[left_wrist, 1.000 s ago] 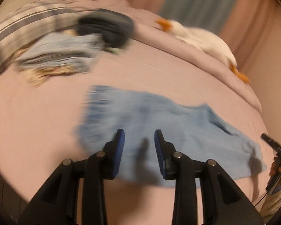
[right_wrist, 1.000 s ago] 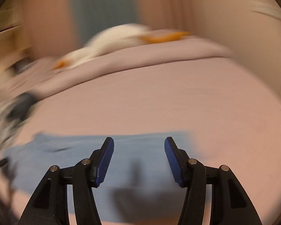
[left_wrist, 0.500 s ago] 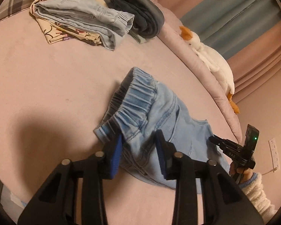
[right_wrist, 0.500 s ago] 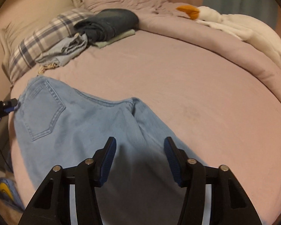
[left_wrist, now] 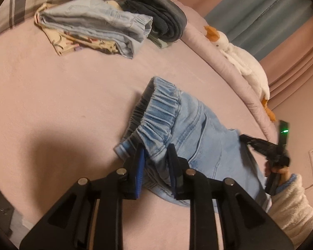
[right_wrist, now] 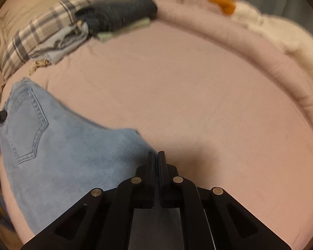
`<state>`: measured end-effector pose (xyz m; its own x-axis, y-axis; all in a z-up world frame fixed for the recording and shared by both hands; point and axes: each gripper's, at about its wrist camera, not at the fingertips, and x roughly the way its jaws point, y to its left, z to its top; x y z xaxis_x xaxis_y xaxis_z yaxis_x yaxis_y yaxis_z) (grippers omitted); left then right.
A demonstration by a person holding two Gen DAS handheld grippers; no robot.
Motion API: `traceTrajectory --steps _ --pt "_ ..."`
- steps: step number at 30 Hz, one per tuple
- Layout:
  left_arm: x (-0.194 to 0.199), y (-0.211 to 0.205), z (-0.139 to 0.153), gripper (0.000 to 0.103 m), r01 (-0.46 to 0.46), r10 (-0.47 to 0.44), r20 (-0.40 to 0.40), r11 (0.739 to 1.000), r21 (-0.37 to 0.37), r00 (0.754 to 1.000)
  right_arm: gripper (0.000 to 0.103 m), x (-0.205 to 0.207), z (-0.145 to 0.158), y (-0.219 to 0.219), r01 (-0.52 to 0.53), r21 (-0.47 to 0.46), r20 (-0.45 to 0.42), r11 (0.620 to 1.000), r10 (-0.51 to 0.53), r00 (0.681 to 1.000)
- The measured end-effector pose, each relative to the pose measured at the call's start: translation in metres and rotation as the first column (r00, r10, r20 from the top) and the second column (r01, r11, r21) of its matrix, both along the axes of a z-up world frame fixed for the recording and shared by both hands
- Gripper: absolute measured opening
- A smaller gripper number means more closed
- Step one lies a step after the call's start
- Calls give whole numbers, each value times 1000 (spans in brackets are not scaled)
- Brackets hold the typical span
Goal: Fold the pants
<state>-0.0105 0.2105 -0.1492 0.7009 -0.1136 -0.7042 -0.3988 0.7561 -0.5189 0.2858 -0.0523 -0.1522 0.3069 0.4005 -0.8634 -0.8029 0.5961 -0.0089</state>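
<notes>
Jeans (left_wrist: 189, 129) lie flat on the pink bed (left_wrist: 62, 95), waistband bunched right at the left gripper (left_wrist: 155, 163). Its fingers are narrowly parted with waistband fabric between them, though whether they pinch it I cannot tell. Ahead and to its left sit folded clothes (left_wrist: 94, 27), with a dark bundle (left_wrist: 158, 14) beside them. The right gripper (right_wrist: 158, 156) has its fingers pressed together on the trouser edge; a stuffed duck (right_wrist: 260, 20) rests far ahead to its right.
</notes>
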Motion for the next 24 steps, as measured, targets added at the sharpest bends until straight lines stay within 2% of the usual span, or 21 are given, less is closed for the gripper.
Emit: traceTrajectory --steps 2,3,5,8,9,11,12,13,14,15,17,19,20,24 --pt "-5 -5 12 23 5 -6 8 997 80 1000 14 1 3 -7 51 21 19 998 -51 999" --pt "-7 -10 22 19 12 -15 24 990 137 1000 18 0 8 -14 77 52 14 996 -77 997" --pt "-9 -21 37 19 24 -36 50 973 229 998 19 -11 29 -42 140 170 10 975 -144 990" --pt "-1 -44 50 20 119 -146 90 958 259 985 21 -38 49 -84 185 266 9 946 -195 981" --pt "5 -58 51 24 178 -209 88 945 274 974 21 -50 51 -97 194 272 11 942 -205 979" --pt "21 -89 44 28 297 -327 49 904 306 944 21 -79 46 -118 199 263 -7 944 -204 979" --pt "31 -107 35 28 374 -400 22 874 310 916 21 -90 40 -119 198 247 -15 949 -200 980" --pt "37 -116 26 31 418 -436 -9 857 302 900 21 -103 33 -124 196 223 -25 955 -196 980" --pt "42 -124 16 30 455 -460 -58 841 293 886 21 -120 22 -126 185 195 -35 963 -182 983" --pt "46 -130 1 30 498 -480 -137 814 299 867 21 -133 14 -127 174 173 -40 969 -170 985" --pt "42 -134 -16 27 534 -484 -227 772 344 845 21 -158 -2 -127 152 110 -30 982 -149 988" --pt "29 -131 -13 28 555 -515 -211 741 378 831 21 -171 -15 -129 159 27 -14 987 -159 987" --pt "25 -129 -11 27 562 -520 -217 731 387 826 21 -183 -16 -134 160 21 10 987 -160 987" --pt "18 -132 -4 30 576 -545 -212 685 447 812 21 -206 -2 -144 145 60 15 988 -146 989"
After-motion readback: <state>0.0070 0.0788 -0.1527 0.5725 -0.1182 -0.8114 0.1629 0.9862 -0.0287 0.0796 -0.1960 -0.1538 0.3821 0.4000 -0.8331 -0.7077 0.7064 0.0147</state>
